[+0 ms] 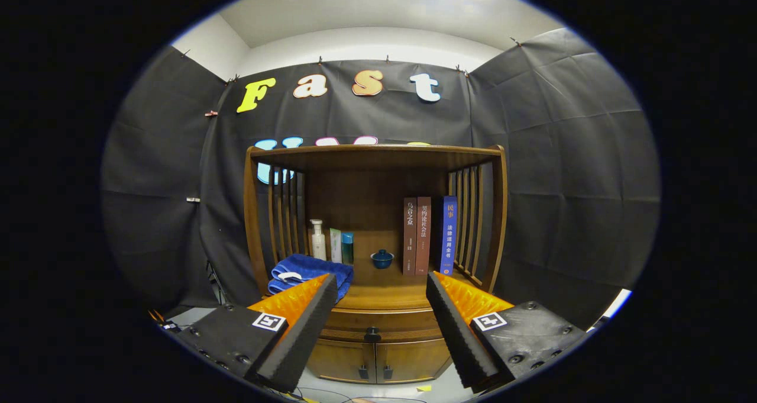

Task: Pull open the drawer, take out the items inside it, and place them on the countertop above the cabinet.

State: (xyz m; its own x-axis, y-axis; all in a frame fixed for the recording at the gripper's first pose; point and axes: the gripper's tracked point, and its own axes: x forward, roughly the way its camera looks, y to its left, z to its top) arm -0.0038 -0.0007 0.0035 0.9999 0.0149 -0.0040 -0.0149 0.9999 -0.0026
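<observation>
Ribbed foam fingers [381,284] spread wide, empty, before closed wooden drawer [381,320] with round knob [372,334]

The wooden drawer [378,323] sits shut beneath the countertop [384,293], its dark knob [372,334] facing forward.

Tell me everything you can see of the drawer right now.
The drawer is a shallow brown wooden front with a curved face, shut flush in the cabinet, below the countertop and above two small doors. One dark round knob sits at its middle. The open gripper frames it between the fingers; nothing touches it.
</observation>
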